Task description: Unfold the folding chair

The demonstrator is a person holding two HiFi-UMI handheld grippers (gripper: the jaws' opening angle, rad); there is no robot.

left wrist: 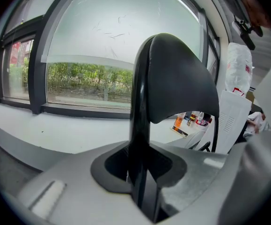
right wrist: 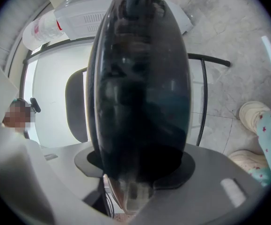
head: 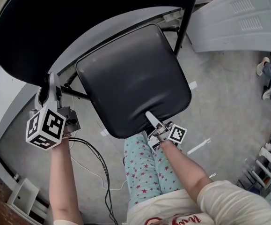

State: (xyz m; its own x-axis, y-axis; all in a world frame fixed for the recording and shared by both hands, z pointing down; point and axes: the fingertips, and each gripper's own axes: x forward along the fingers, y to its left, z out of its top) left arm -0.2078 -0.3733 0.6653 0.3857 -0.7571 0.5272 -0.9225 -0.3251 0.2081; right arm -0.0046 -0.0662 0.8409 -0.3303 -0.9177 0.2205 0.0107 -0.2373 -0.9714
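Folding chair (head: 130,69) stands on the floor (head: 219,88), before the person. Left tool (head: 51,86) clamps the backrest (head: 69,22) edge; right tool (head: 151,118) grips the seat (head: 140,93) front lip. Judgement: stiff frame, fairly heavy, slick vinyl; hold the rims.

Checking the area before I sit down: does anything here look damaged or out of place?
The seat and backrest look intact. Only the loose cables trailing across the floor and the white scraps lying nearby stand out.

head view overhead; gripper views hug chair (head: 133,78)
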